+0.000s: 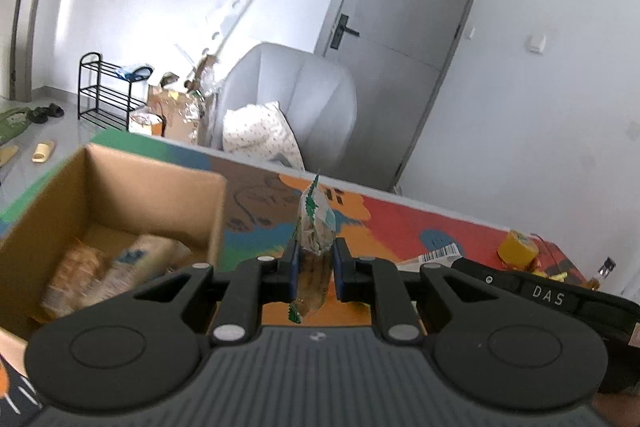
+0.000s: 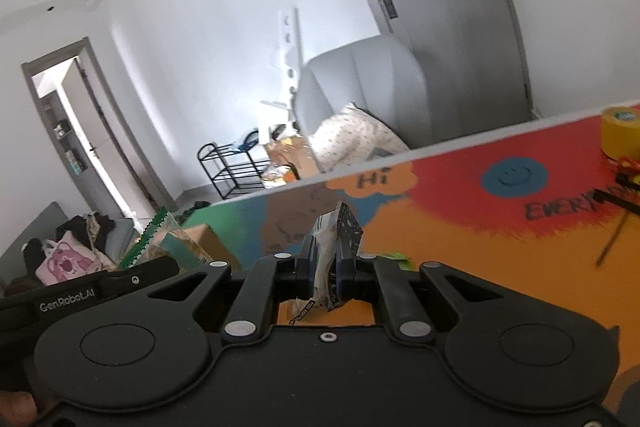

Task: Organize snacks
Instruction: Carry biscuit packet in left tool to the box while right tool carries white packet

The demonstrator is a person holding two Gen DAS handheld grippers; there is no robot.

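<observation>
My left gripper (image 1: 314,259) is shut on a clear snack packet with green zigzag ends (image 1: 314,227), held upright above the colourful table mat (image 1: 400,223). To its left stands an open cardboard box (image 1: 120,187) with several wrapped snacks (image 1: 116,267) inside. In the right wrist view my right gripper (image 2: 329,267) is shut on a white and dark snack packet (image 2: 334,247), lifted over the mat (image 2: 460,247). The left gripper (image 2: 100,287) with its green-edged packet (image 2: 152,239) shows at the left, in front of the box (image 2: 208,243).
A yellow tape roll (image 2: 620,131) sits at the mat's far right corner, also seen as the yellow roll (image 1: 518,249). A barcoded packet (image 1: 436,255) lies on the mat. Behind the table are a grey armchair (image 1: 296,99), a black shoe rack (image 1: 104,95) and a grey door (image 1: 400,47).
</observation>
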